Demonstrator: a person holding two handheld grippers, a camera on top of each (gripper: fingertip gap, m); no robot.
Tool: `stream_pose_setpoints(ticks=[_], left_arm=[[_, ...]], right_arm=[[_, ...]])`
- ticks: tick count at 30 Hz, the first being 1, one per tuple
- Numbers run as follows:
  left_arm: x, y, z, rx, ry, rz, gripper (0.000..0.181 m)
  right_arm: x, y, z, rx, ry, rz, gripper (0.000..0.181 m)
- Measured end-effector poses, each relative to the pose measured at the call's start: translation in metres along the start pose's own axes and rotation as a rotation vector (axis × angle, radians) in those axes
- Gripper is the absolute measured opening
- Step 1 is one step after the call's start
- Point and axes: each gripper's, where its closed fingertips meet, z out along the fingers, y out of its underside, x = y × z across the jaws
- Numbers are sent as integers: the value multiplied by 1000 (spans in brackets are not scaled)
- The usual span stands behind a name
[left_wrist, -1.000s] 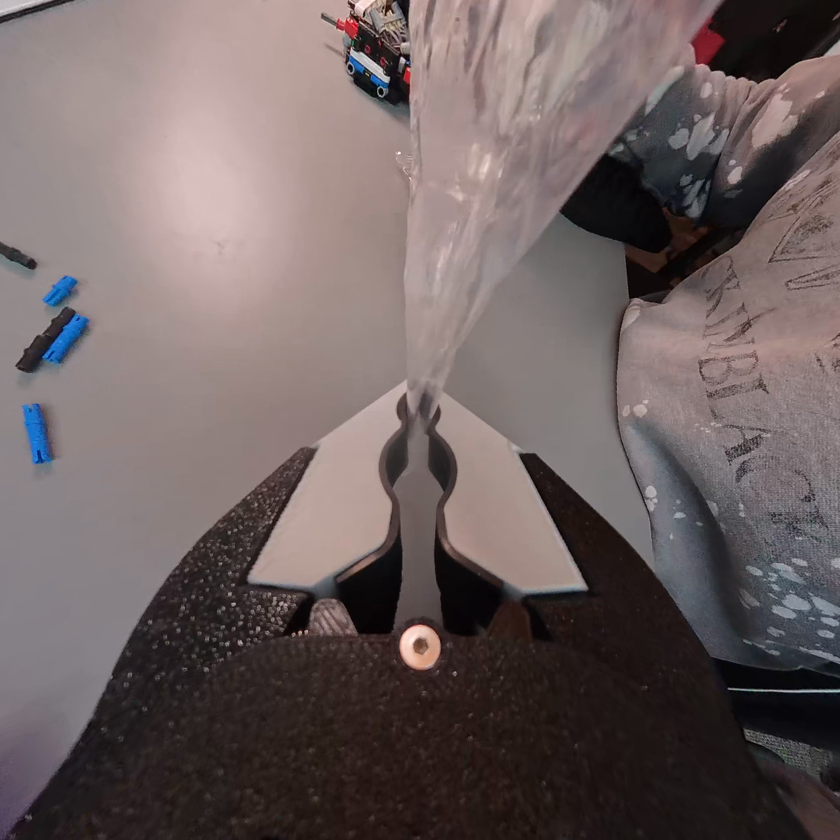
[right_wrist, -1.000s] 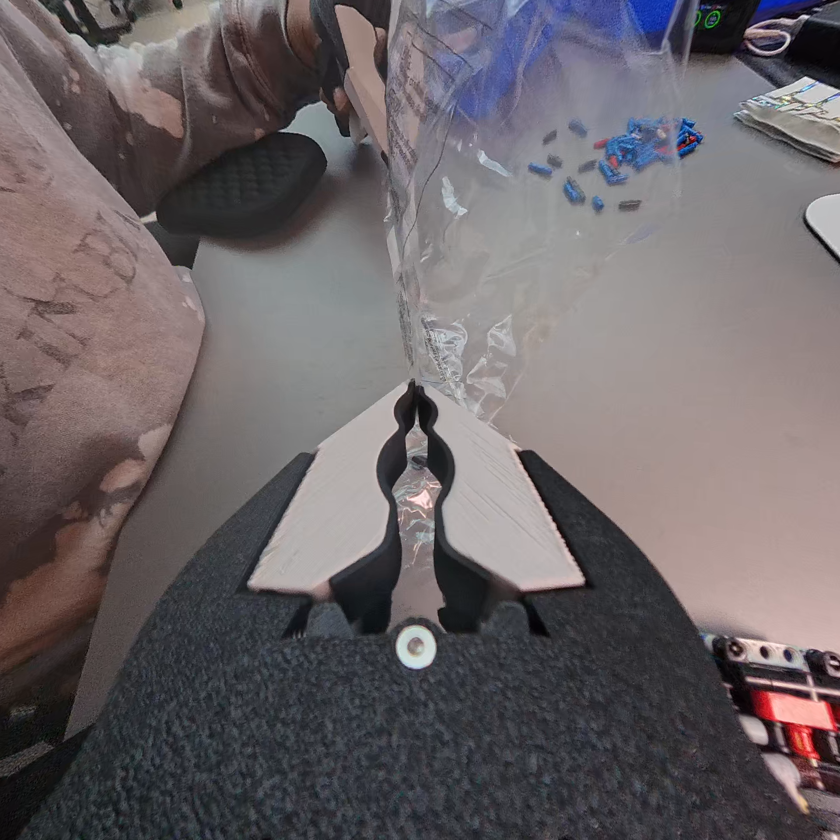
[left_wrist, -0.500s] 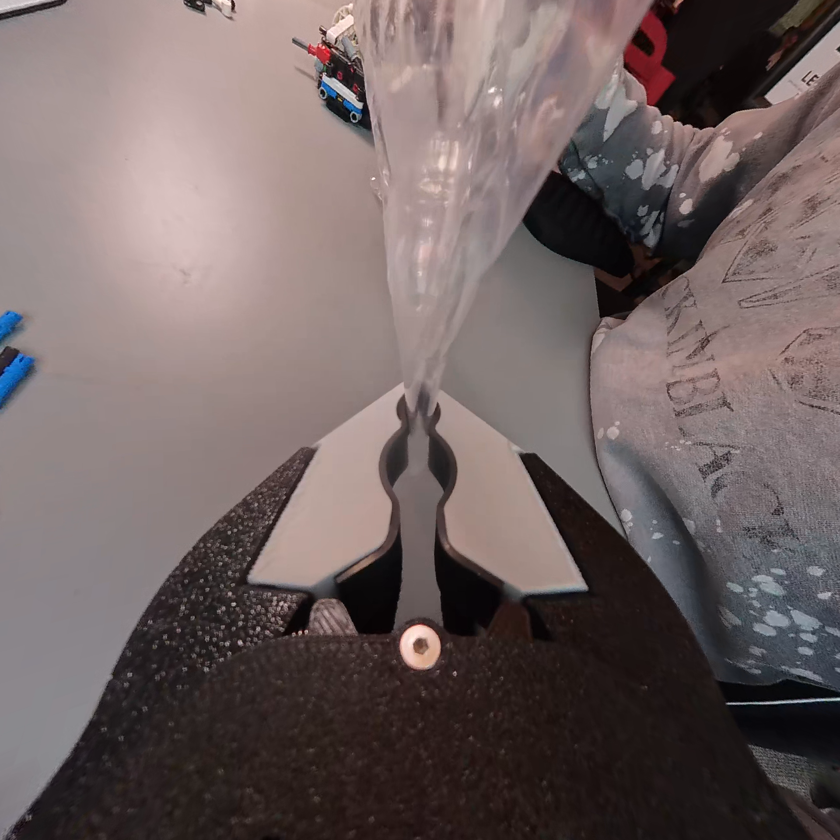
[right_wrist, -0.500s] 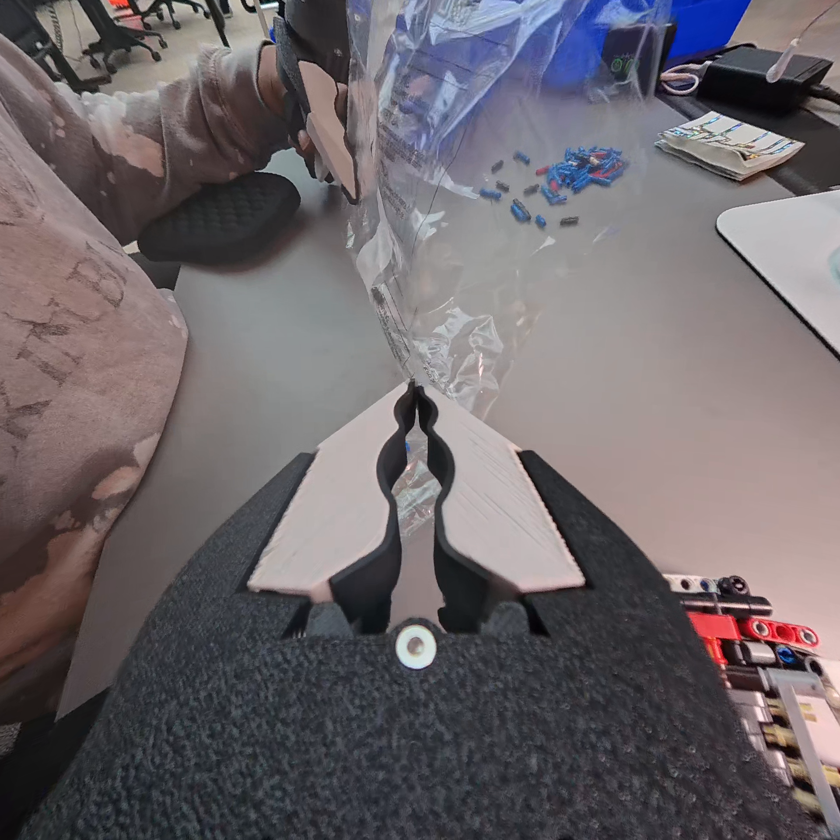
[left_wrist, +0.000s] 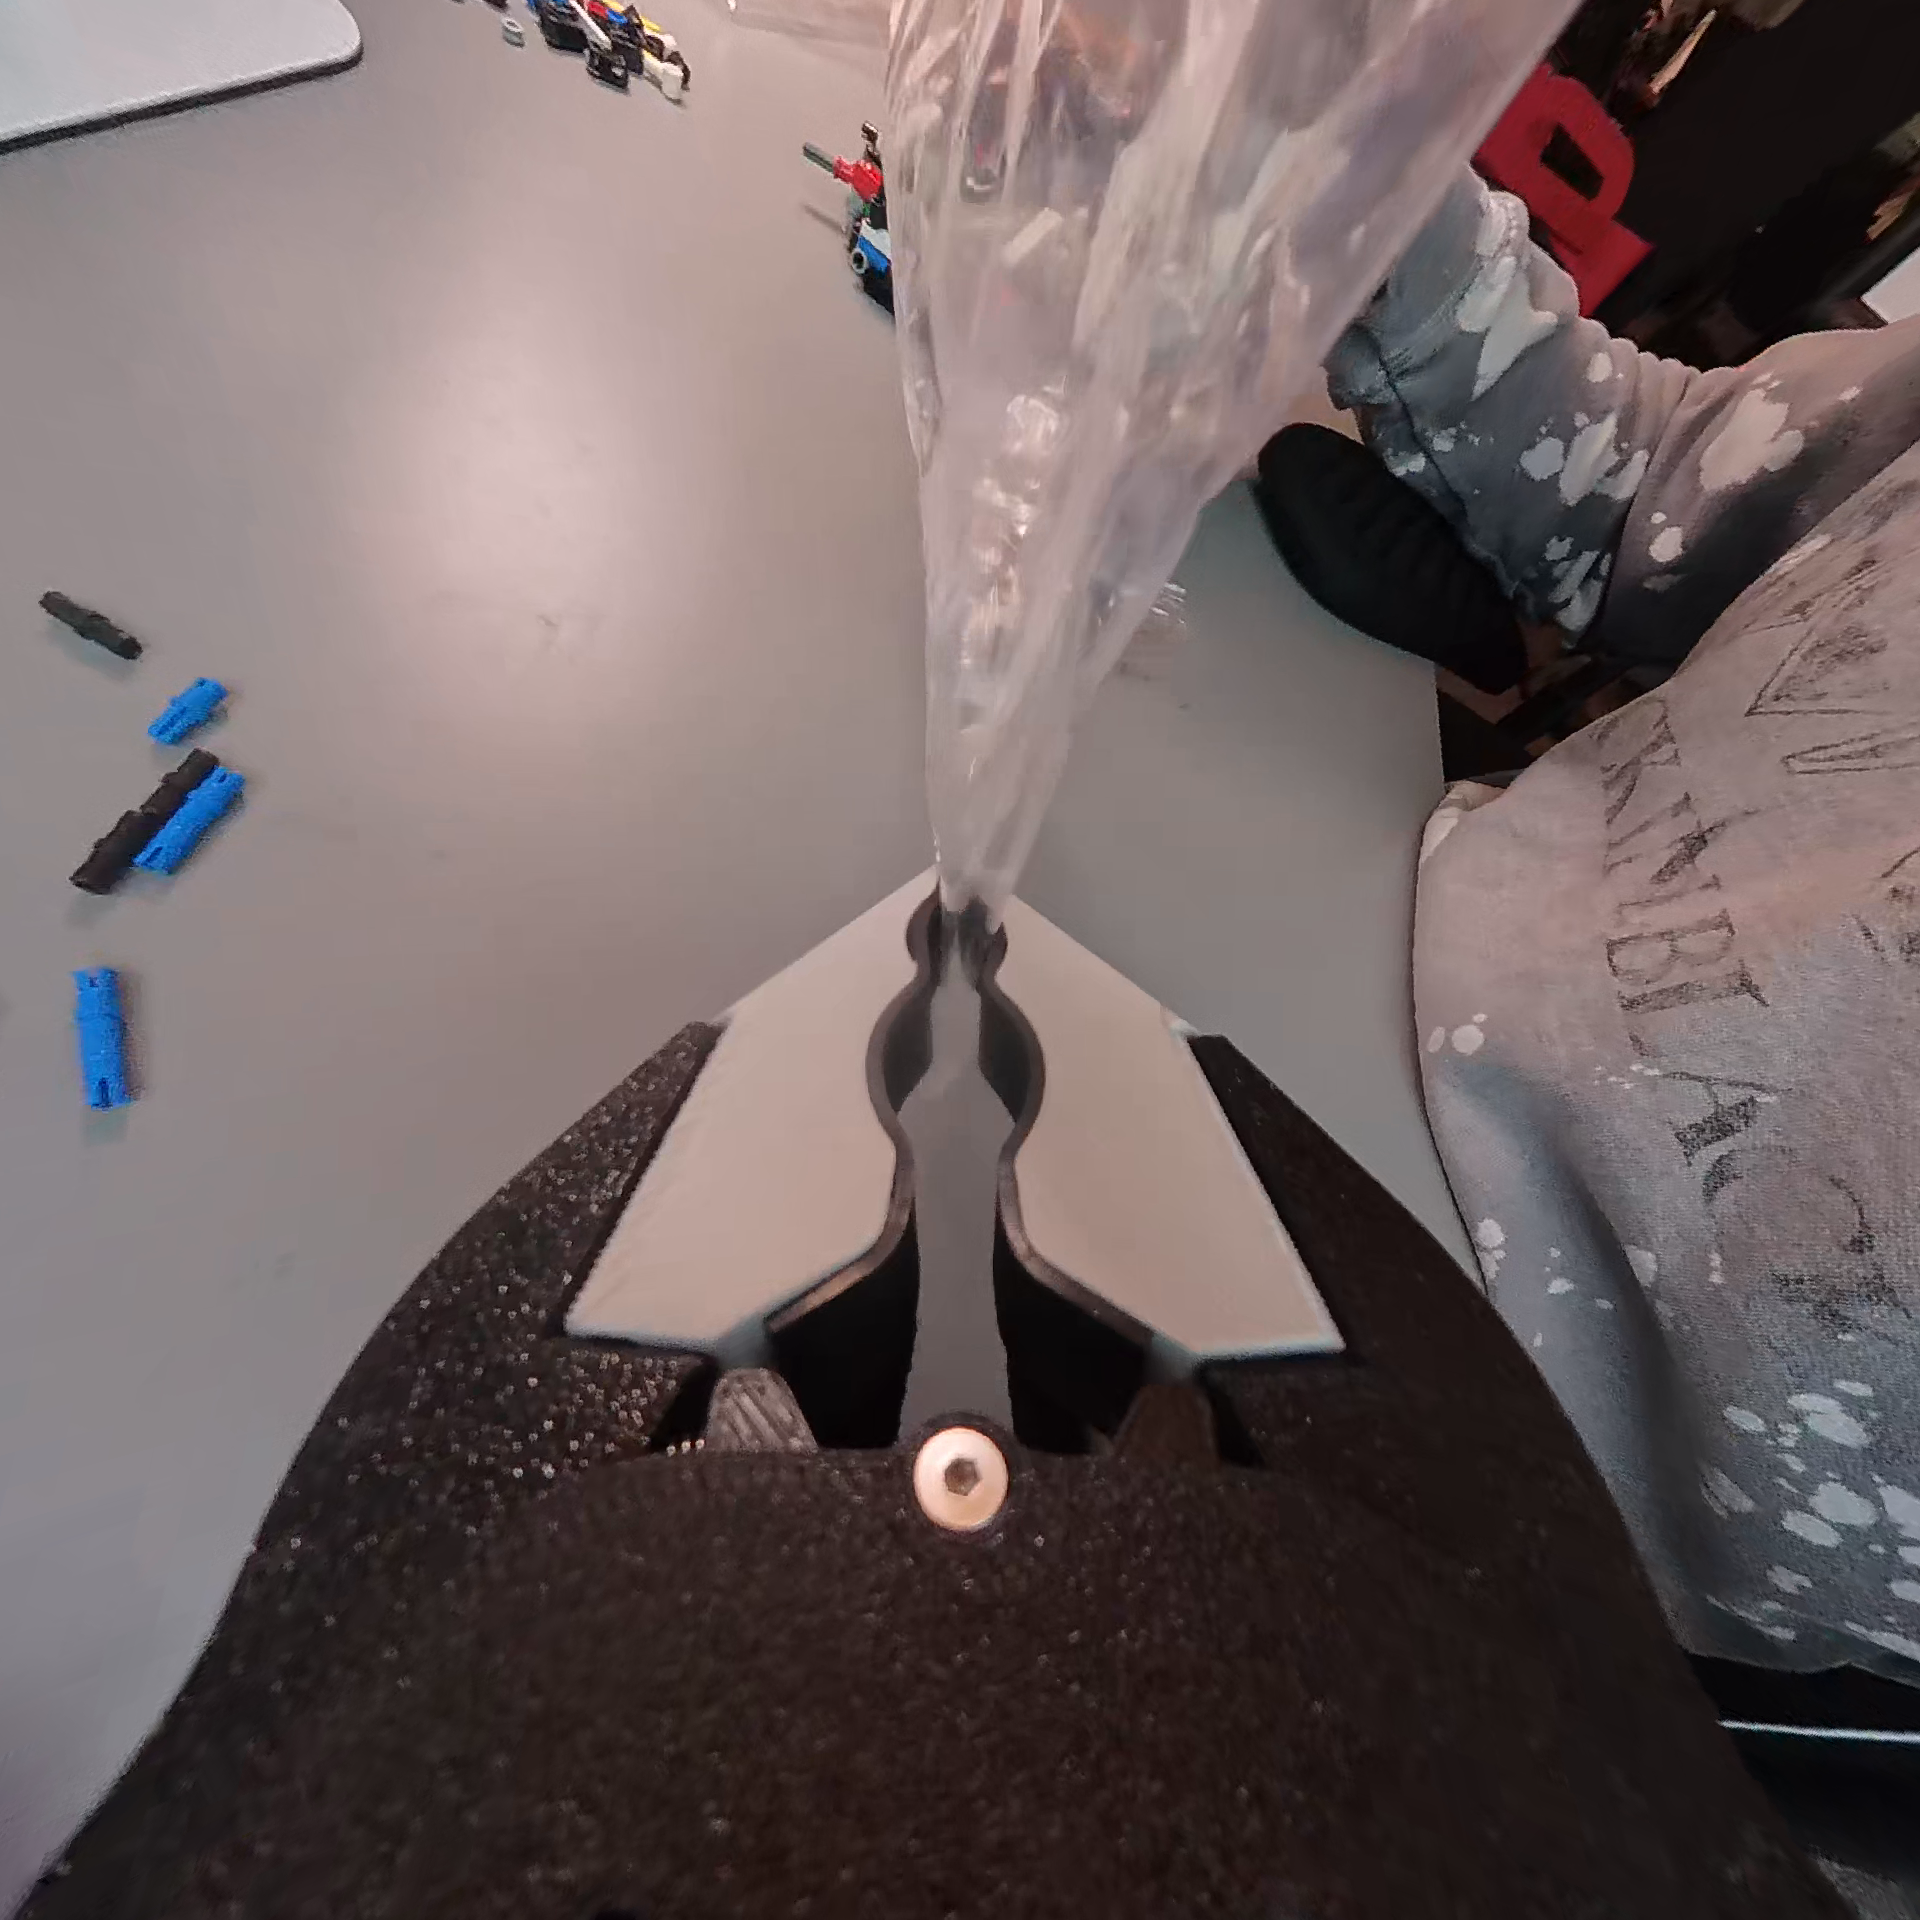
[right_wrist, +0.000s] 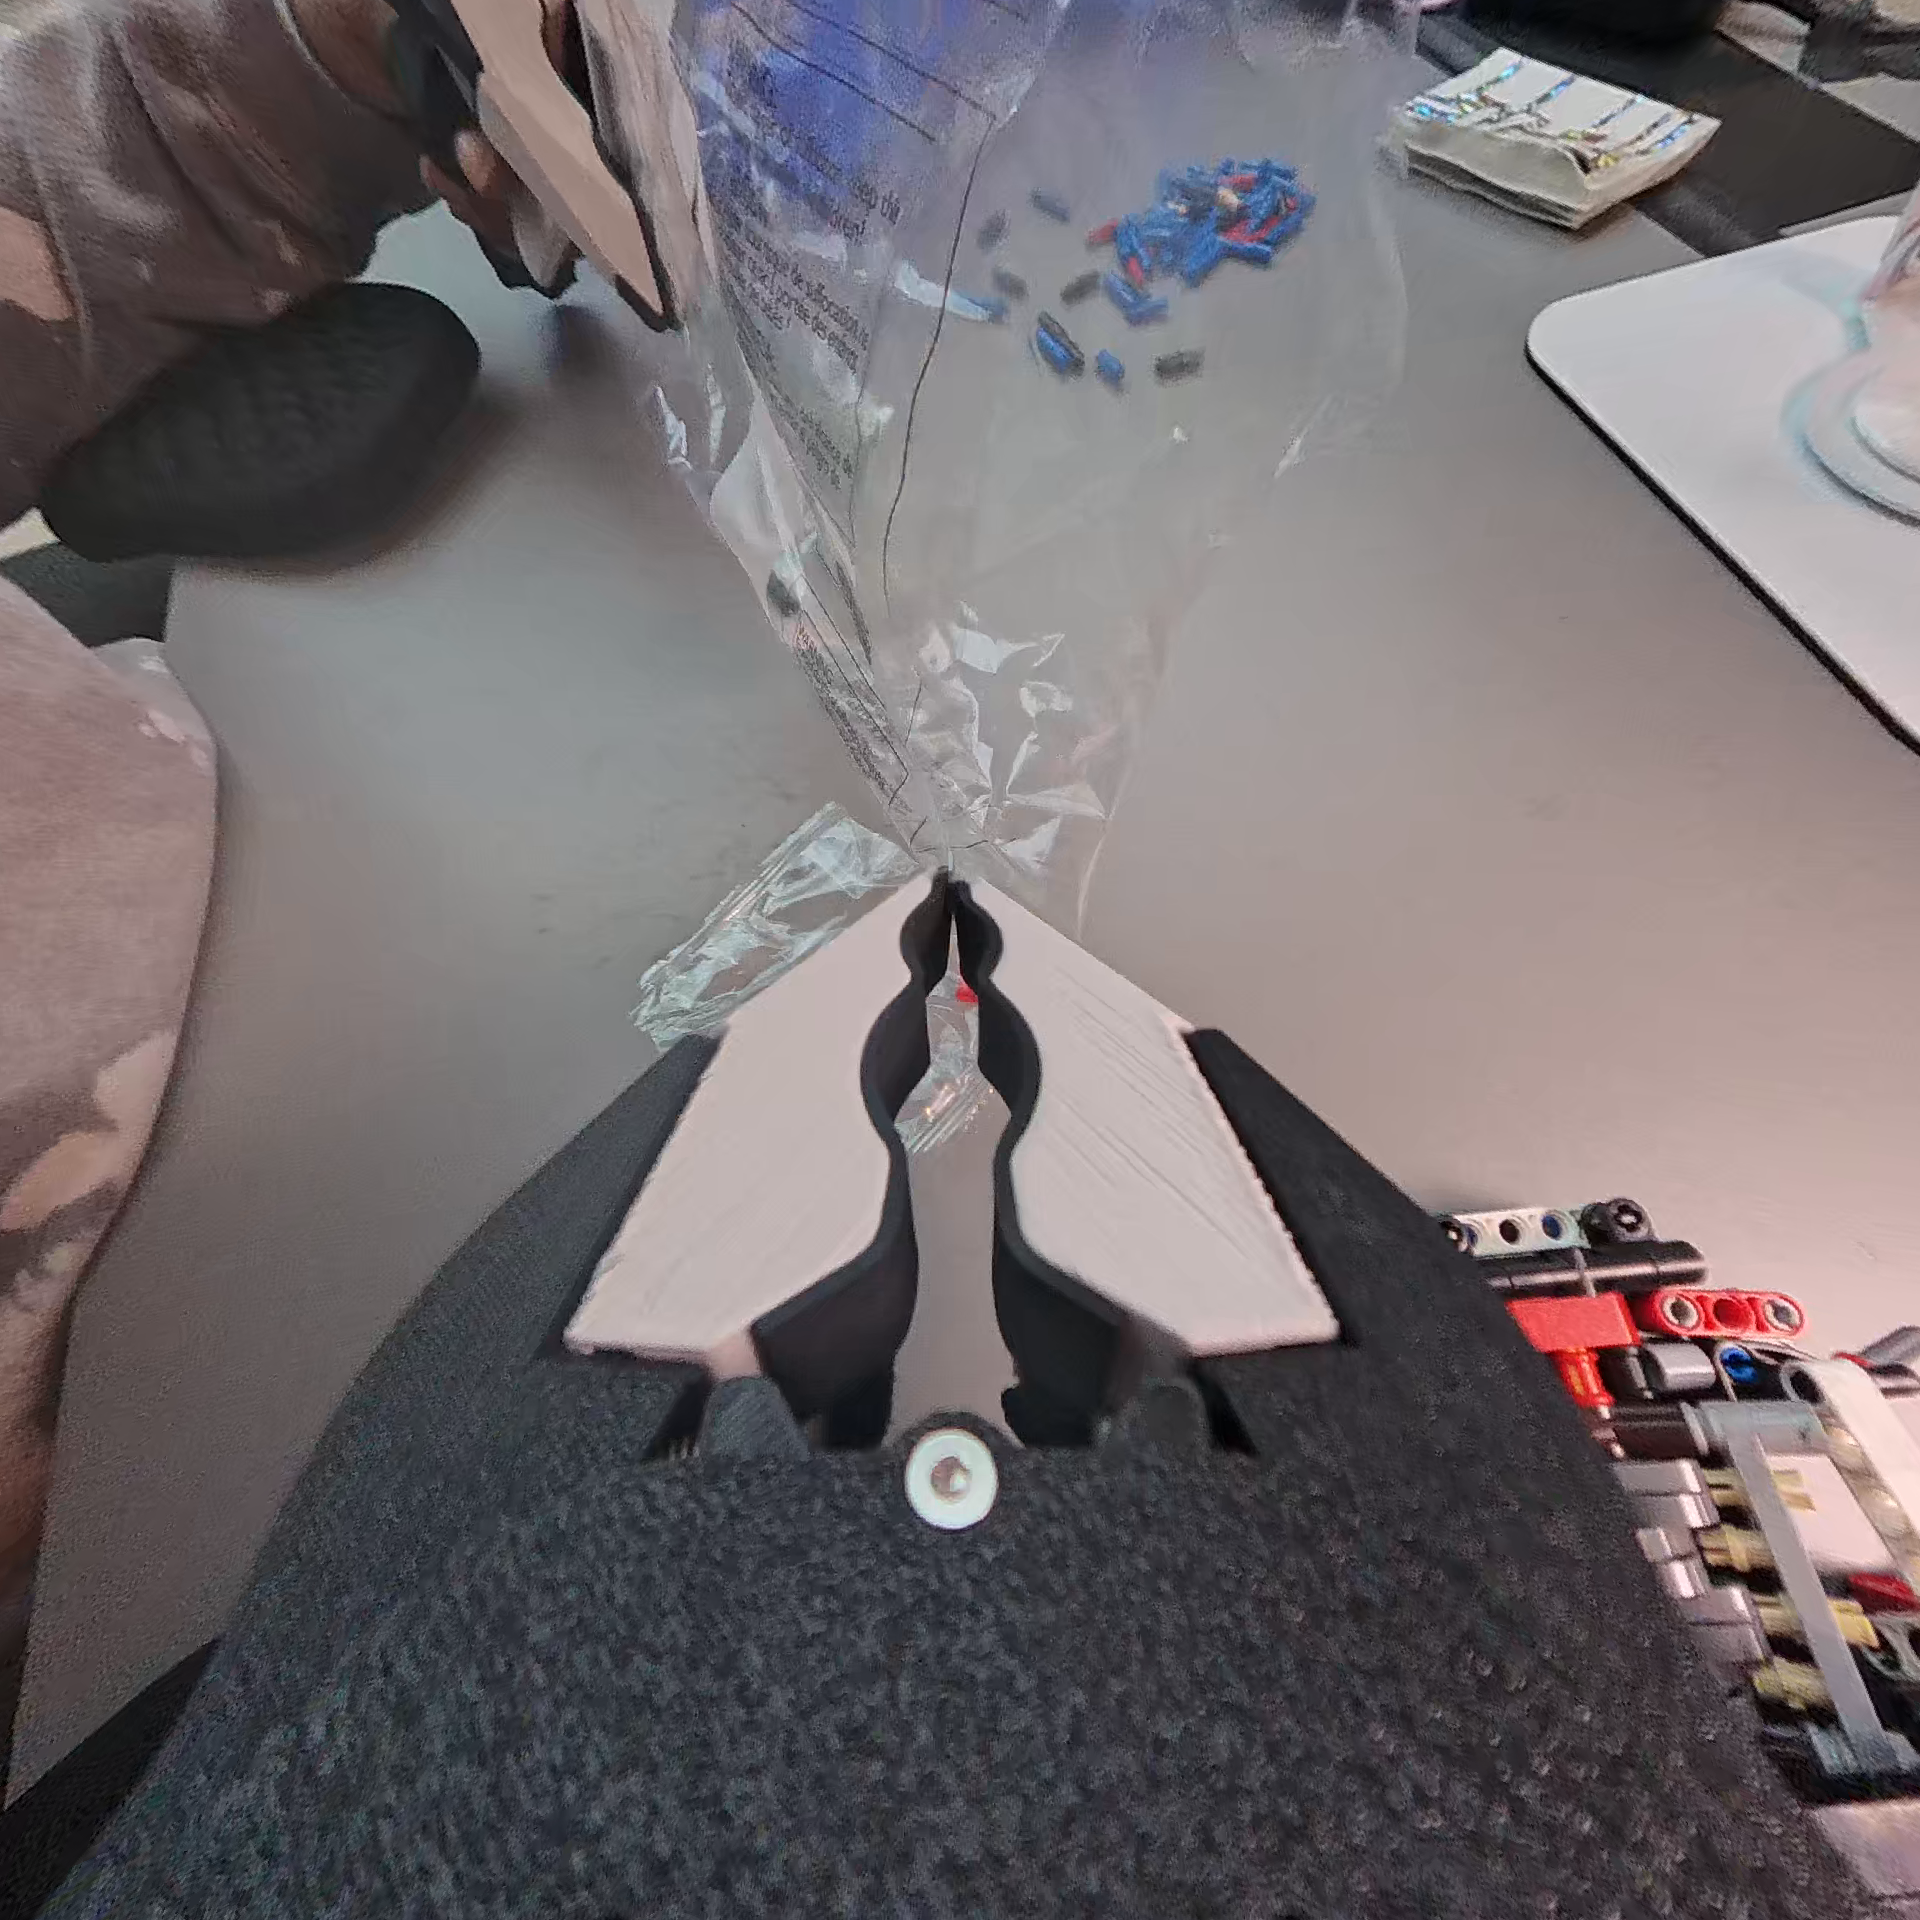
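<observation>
Swung back toward the scattered small blue plastic pegs (left_wrist: 104, 1037) at nine o'clock on the grey tabletop (left_wrist: 499, 436). Left claw (left_wrist: 961, 920) and right claw (right_wrist: 951, 902) each pinched tight on one crinkled clear plastic bag (right_wrist: 935, 436), stretched aloft between both, apparently for spreading.

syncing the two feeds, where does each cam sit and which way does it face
Left wrist view: on the left gripper, facing along its jaws across the grey table; shows the pinched clear plastic bag and the person's sleeve.
Right wrist view: on the right gripper, facing the other way over the table; shows a torso and the left gripper far off.
Shared: bag, table, blue pins.
</observation>
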Motion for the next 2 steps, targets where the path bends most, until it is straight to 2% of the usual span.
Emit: stream_pose_setpoints(ticks=[1,2], left_arm=[[-3,-2,-1,12,-16,-2,0],[-6,-5,-2,25,-29,-7,0]], right_arm=[[2,3,3,-18,17,-2,0],[2,6,6,-36,22,-5,0]])
